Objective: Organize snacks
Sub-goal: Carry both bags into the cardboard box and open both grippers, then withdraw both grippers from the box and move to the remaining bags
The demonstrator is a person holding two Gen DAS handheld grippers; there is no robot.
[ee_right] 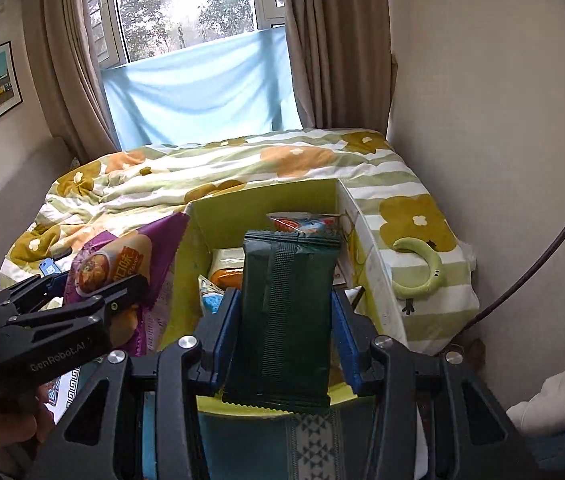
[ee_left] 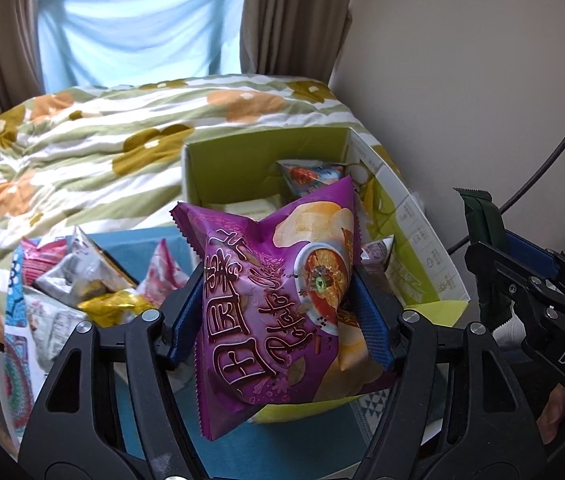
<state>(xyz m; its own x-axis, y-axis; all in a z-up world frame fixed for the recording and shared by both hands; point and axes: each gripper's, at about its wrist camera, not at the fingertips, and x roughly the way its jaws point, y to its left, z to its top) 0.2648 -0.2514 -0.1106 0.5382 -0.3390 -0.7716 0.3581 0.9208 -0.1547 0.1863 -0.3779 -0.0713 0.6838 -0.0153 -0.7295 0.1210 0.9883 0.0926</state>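
Note:
My left gripper point(ee_left: 278, 304) is shut on a purple chip bag point(ee_left: 278, 296), held above the near edge of a green cardboard box point(ee_left: 410, 248). The bag also shows at the left of the right wrist view point(ee_right: 122, 264). My right gripper point(ee_right: 286, 320) is shut on a dark green snack packet point(ee_right: 286, 312), held over the same box point(ee_right: 218, 216). The packet shows at the right of the left wrist view point(ee_left: 482, 256). Inside the box lie a red-and-blue packet point(ee_right: 302, 224) and some others.
A pile of loose snack packets point(ee_left: 82, 280) lies left of the box on a blue cloth. Behind is a bed with a flowered quilt point(ee_left: 122, 140). A green crescent toy point(ee_right: 422, 268) lies on the quilt right of the box. A wall stands at the right.

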